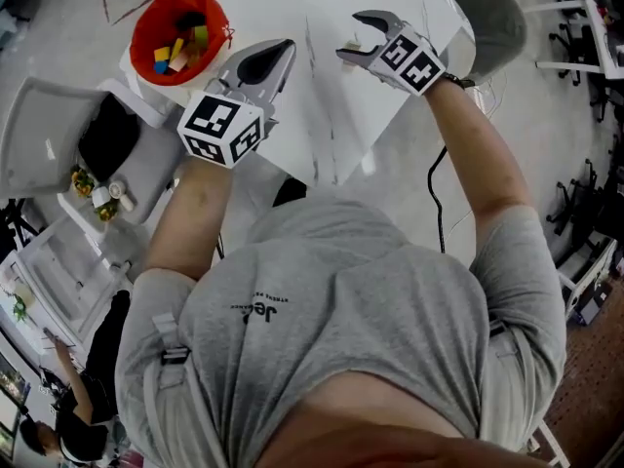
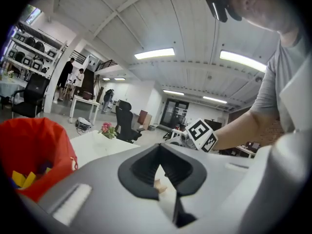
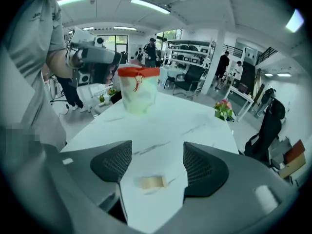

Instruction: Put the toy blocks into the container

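A container with a red rim [image 1: 178,35] stands at the table's far left corner with several coloured blocks inside; it also shows as the container [image 3: 139,89] and as the red container [image 2: 36,152]. One beige block [image 3: 152,182] lies flat on the white table [image 1: 322,115]. My right gripper [image 1: 353,35] hangs over it, tilted down and open, a jaw on each side and neither touching it. My left gripper [image 1: 278,52] is to the right of the container, its fingertips together and nothing held. Through the slit behind its tips the beige block [image 2: 159,183] shows.
A grey chair [image 1: 49,135] and a shelf with small items stand left of the table. A black cable [image 1: 436,193] hangs off the table's near right side. A pot of flowers [image 3: 224,108] sits on a further table. Office chairs and people are far behind.
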A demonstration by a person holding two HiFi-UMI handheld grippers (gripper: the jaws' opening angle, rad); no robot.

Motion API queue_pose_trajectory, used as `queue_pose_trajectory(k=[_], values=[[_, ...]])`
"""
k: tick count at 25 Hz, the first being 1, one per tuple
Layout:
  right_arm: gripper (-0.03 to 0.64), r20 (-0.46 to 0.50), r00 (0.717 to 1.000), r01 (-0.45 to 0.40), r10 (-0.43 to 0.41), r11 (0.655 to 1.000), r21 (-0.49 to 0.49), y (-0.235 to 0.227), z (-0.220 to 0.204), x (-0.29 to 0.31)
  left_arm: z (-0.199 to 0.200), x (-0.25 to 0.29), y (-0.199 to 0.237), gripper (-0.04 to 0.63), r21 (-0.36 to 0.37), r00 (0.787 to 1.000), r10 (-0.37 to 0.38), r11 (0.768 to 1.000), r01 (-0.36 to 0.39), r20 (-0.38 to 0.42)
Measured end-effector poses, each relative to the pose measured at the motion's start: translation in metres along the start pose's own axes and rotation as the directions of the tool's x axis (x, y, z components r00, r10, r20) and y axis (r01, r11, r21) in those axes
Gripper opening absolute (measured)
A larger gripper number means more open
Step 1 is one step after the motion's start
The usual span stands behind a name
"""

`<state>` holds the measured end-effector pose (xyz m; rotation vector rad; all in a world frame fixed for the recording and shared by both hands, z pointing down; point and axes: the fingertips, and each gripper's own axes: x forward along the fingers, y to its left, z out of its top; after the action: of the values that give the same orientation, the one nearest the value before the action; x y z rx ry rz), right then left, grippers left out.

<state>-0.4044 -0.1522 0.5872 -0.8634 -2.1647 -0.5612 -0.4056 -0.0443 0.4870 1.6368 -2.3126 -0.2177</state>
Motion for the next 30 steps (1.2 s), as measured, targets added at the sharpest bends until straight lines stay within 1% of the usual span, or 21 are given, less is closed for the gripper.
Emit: queue_pose_trajectory(k=[4,9,14,16,17,19,21,25,30], values=[[0.31,-0.084,0.995,-0.049,0.049,0.999,-0.001,0.009,-0.043,0.018,-0.018,0.026,-0.005,0.048,-0.004,0.999,-0.033,0.999,0.033,-0.037],[0.31,-0.157,0.985,-0.073,0.07,0.997,-0.01,0.01,-0.082,0.045,-0.043,0.047,-0.005,0.048,-0.019,0.995,-0.059,0.998,0.058,-0.085],[0.31,-0.252,0.96,-0.131,0.123,0.991,-0.016,0.015,-0.125,0.075,-0.063,0.056,-0.008,0.048,-0.036,0.989,-0.081,0.996,0.077,-0.124],[0.301,-0.266,0.957,-0.126,0.12,0.992,-0.009,0.013,-0.134,0.08,-0.069,0.057,-0.011,0.049,-0.046,0.987,-0.088,0.996,0.083,-0.134],[0.294,-0.261,0.958,-0.119,0.118,0.993,0.01,0.01,-0.134,0.079,-0.071,0.057,-0.012,0.049,-0.051,0.987,-0.09,0.995,0.084,-0.136],[0.291,-0.234,0.966,-0.103,0.113,0.993,0.056,0.004,-0.125,0.074,-0.072,0.057,-0.013,0.049,-0.058,0.986,-0.092,0.995,0.085,-0.137],[0.291,-0.185,0.978,-0.088,0.1,0.993,0.073,0.0,-0.106,0.063,-0.07,0.054,-0.014,0.048,-0.063,0.987,-0.092,0.994,0.085,-0.131],[0.291,-0.079,0.995,-0.051,0.057,0.996,0.066,-0.007,-0.057,0.03,-0.053,0.046,-0.011,0.048,-0.062,0.992,-0.076,0.996,0.07,-0.099],[0.291,0.032,0.999,-0.016,0.015,0.999,0.051,-0.013,0.006,-0.008,-0.016,0.024,-0.001,0.049,-0.035,0.999,-0.019,0.999,0.018,-0.04]])
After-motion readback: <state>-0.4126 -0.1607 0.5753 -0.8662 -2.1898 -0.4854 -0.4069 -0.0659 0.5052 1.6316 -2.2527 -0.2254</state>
